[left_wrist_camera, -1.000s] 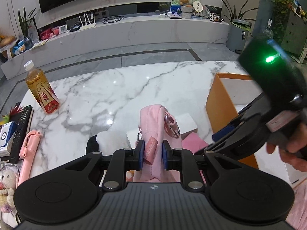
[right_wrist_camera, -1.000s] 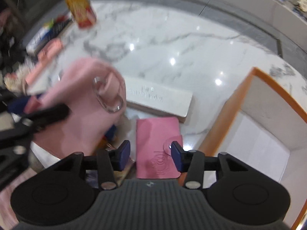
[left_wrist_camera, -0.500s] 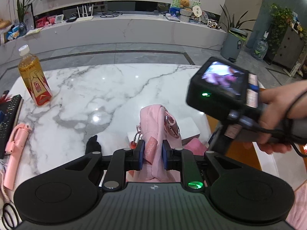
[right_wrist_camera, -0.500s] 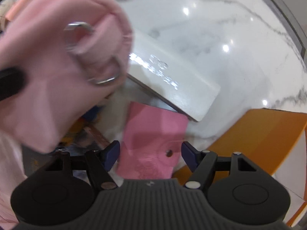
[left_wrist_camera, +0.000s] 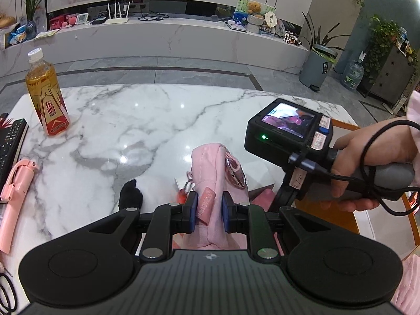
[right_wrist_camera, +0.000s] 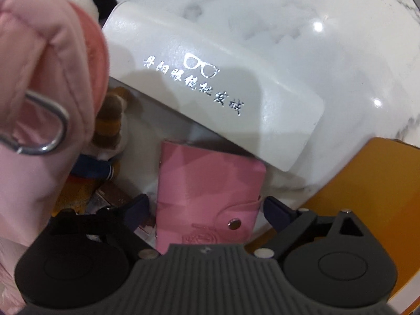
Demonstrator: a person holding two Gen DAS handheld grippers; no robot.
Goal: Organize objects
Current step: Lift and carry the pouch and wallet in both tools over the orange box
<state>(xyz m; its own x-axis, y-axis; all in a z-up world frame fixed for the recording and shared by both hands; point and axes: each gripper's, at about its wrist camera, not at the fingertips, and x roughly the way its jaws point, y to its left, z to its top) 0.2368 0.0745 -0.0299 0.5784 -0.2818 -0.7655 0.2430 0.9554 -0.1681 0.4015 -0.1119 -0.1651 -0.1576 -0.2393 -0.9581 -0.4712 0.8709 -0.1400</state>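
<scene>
My left gripper (left_wrist_camera: 209,211) is shut on a pink fabric bag (left_wrist_camera: 214,162) with a metal clasp, held above the marble table (left_wrist_camera: 131,120). The same pink bag (right_wrist_camera: 39,99) fills the left of the right wrist view. My right gripper (right_wrist_camera: 207,207) points steeply down, its jaws still opening wide on either side of a pink snap wallet (right_wrist_camera: 207,183) lying flat; the pads do not touch it. A white glasses case (right_wrist_camera: 210,84) lies just beyond the wallet. In the left wrist view a hand holds the right gripper's body (left_wrist_camera: 288,136) to the right of the bag.
An orange box (right_wrist_camera: 367,183) stands right of the wallet. Plush toys (right_wrist_camera: 110,120) lie under the bag. A tea bottle (left_wrist_camera: 47,97), a remote (left_wrist_camera: 10,147) and a pink selfie stick (left_wrist_camera: 13,199) sit at the table's left.
The right gripper has dropped and tilted down over the pink wallet while its jaws spread wider. The left gripper has shifted slightly, keeping its hold on the pink bag.
</scene>
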